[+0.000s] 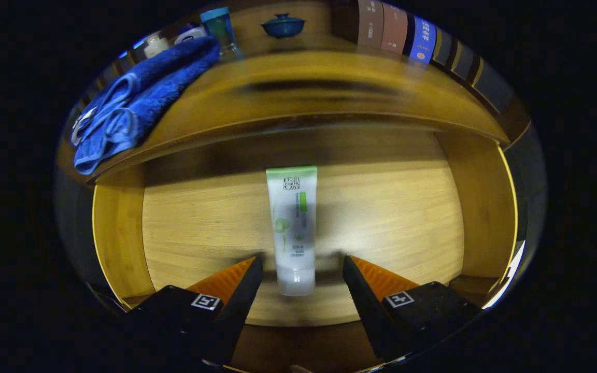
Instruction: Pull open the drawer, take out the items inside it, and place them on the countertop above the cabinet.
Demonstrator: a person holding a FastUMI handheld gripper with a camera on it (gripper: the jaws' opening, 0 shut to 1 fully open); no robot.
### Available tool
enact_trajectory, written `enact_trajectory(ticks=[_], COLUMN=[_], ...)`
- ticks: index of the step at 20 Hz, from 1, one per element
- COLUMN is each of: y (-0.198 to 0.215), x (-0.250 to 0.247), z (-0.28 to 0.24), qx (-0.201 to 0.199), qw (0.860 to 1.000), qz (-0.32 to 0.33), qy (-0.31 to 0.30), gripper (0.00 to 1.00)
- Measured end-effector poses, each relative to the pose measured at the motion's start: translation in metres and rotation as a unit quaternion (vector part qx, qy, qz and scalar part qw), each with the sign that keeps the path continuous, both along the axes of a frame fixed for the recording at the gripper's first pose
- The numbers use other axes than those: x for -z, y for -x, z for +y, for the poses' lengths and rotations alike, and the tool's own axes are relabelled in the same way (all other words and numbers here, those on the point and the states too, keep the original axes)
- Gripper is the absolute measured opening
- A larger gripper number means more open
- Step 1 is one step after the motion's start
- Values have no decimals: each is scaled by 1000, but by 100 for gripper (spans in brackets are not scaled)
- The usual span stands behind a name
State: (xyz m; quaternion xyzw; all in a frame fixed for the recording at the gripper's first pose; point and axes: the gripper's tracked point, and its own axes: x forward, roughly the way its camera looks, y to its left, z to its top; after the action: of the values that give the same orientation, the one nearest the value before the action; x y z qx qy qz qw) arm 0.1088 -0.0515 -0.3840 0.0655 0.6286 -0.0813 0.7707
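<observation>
The wooden drawer (122, 233) stands pulled open below me. On its floor lies a white tube with a green end (292, 228), lengthwise along my line of sight, its clear cap end nearest me. My gripper (302, 264) is open above the drawer, one finger on each side of the tube's cap end, with a gap between each finger and the tube. The wooden countertop (319, 103) runs above the drawer's far side.
A folded blue towel (138, 103) lies on the countertop's left part. Behind it stand small bottles (156, 44) and a blue-capped container (218, 26). A blue lidded bowl (283, 25) sits at the back, with a row of books (397, 31) to the right.
</observation>
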Motion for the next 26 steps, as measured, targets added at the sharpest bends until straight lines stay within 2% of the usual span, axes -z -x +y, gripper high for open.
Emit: enact_trajectory(ticks=[3,5,7,9,11,13,16,21,26], y=[7,3,4,3,6,11,7,13,43], x=[7,7,8,5,7,4,2,-26,-79], z=[-1,0,-2,-2,-1,0,-8,5,16], qx=[3,-17,-29,-40,-53,-46,-40,-64,-63], qw=[1000,1000,999,999,998,999,999,997,993], qz=[27,21,23,21,20,14,3,-40,-88], qy=[-1,-1,10,13,9,0,-13,-25,-55], gripper=[88,79,52,52,46,46,35,35,35])
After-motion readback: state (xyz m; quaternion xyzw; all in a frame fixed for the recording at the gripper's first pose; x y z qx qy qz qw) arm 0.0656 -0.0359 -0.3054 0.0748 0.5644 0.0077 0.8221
